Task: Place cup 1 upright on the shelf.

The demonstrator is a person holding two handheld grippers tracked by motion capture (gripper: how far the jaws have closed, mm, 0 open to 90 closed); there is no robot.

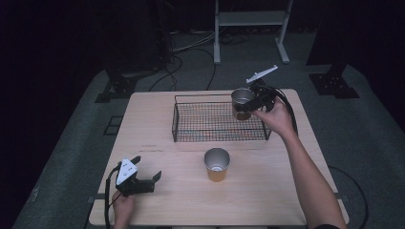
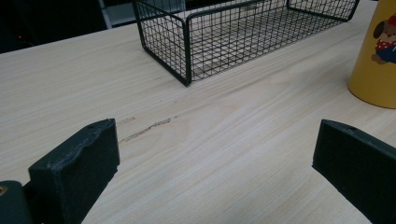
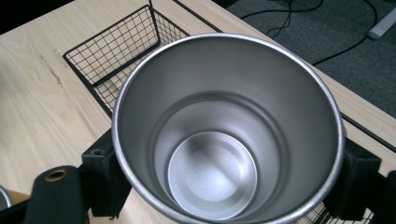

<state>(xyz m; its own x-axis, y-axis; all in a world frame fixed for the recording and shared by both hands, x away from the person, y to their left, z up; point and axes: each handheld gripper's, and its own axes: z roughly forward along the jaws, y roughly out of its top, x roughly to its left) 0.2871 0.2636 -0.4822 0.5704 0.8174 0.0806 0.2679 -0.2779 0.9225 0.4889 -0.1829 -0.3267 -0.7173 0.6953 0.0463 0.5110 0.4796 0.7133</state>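
1. High view, nearest me: my left gripper (image 1: 145, 180) rests on the wooden table (image 1: 267, 200) by its near left corner, jaws apart with nothing between them.
2. Left gripper view confirms it: bare wood lies between the 2 black jaws, and the yellow cup (image 2: 379, 56) stands off to the right.
3. Farther in, that yellow cup (image 1: 217, 164) stands upright on the table, just in front of the wire basket (image 1: 191, 131), apart from it.
4. Farthest out, my right gripper (image 1: 244, 107) is clamped on the steel cup (image 1: 241, 102), held upright over the basket's right end.
5. Right gripper view looks straight into the steel cup (image 3: 212, 175), which is empty, with 1 jaw pressed on each side of its wall and the wire basket (image 3: 116, 42) below.
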